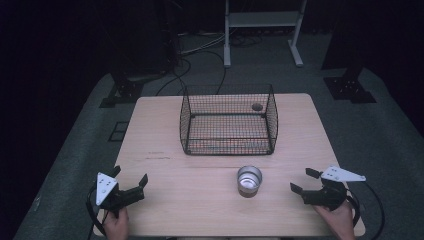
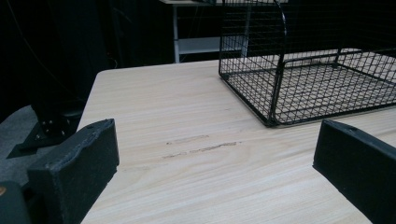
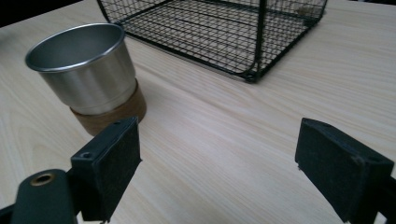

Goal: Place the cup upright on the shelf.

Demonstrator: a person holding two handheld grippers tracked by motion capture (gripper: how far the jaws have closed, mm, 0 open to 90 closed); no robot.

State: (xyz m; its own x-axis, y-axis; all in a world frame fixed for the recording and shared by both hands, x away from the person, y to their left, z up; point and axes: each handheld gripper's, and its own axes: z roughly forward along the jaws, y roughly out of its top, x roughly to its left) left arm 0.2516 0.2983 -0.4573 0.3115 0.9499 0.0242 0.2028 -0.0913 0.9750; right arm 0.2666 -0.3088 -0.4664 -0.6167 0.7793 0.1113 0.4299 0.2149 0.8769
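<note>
Both your grippers, left gripper (image 1: 131, 181) and right gripper (image 1: 303, 181), sit wide-jawed and empty, flanking the steel cup (image 1: 249, 180), upright before the wire basket (image 1: 228, 120), nearer your right for an easy grab.

A steel cup (image 1: 249, 180) stands between two spread claws — left claw (image 1: 130, 178), right claw (image 1: 304, 181) — before a wire basket (image 1: 228, 120).

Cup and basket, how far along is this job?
Nothing looks done yet: the cup stands upright on the table, in front of the basket. Nothing is in hand: the right tool and left tool both rest open near the front edge. Reaching for the cup likely comes next, perhaps moving it to the basket.
</note>
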